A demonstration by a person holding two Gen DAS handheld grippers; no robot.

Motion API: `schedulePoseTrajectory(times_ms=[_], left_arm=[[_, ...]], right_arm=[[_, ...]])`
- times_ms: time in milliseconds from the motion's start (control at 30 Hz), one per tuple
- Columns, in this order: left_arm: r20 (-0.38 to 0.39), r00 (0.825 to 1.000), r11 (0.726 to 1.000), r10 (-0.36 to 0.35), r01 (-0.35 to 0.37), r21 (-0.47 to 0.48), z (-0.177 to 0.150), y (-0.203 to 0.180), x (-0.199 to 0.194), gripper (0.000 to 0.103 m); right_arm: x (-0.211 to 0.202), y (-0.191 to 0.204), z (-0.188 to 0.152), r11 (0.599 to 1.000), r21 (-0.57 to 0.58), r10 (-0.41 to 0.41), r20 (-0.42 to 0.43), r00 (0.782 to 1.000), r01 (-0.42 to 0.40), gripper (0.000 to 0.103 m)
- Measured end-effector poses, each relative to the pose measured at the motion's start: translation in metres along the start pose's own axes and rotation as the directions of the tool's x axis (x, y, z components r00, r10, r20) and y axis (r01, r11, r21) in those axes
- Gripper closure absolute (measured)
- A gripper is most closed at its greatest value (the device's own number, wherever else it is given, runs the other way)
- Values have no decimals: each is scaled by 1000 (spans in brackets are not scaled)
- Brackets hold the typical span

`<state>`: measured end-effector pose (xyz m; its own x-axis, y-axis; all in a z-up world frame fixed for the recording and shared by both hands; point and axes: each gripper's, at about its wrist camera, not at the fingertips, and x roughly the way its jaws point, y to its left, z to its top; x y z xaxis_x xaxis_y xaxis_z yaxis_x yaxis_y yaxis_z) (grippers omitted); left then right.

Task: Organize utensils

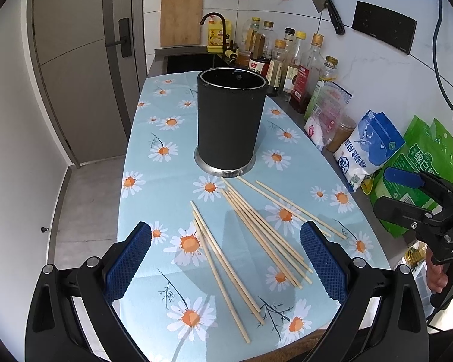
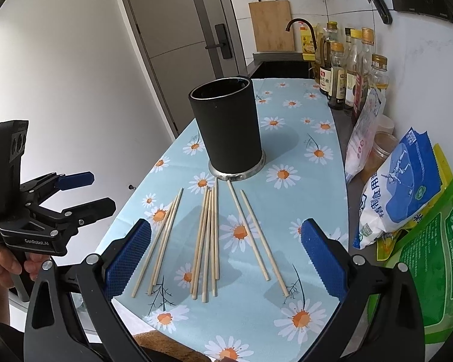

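Chopsticks lay loose on the daisy-print cloth that covered the counter, spread in three rough groups just in front of the black utensil holder. In the right wrist view a few sticks lay to the left, a tighter bunch sat in the middle, and two more angled off to the right. The far tips of the middle and right sticks came close to the holder's metal base ring. The holder stood upright, its dark inside showing no sticks.

The left gripper hung above the near end of the cloth with its jaws spread wide, nothing between the blue pads. The right gripper hung likewise over the sticks, jaws wide apart and holding nothing. Each gripper showed at the edge of the other's view, with a hand on the left one's grip.

Along the wall side of the counter stood bottles and bags. A sink with a dark tap lay beyond the cloth.
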<state>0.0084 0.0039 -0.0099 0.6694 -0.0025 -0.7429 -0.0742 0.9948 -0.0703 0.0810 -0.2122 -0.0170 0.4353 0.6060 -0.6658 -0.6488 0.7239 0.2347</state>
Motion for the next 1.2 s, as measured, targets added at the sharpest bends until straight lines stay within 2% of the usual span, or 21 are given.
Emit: schedulePoseTrajectory(times_ms=[733,1200], left_arm=[[2,1000,1000,-9,9,11,-2,-3,-2,6],[-3,1000,1000,-4,4,-5,-6,-3,1,6]], right_arm=[[-1,0,1,1000,-14,-20,11,1000,20,4],[7,2,3,1000,-25,-10,-11,1000,10,4]])
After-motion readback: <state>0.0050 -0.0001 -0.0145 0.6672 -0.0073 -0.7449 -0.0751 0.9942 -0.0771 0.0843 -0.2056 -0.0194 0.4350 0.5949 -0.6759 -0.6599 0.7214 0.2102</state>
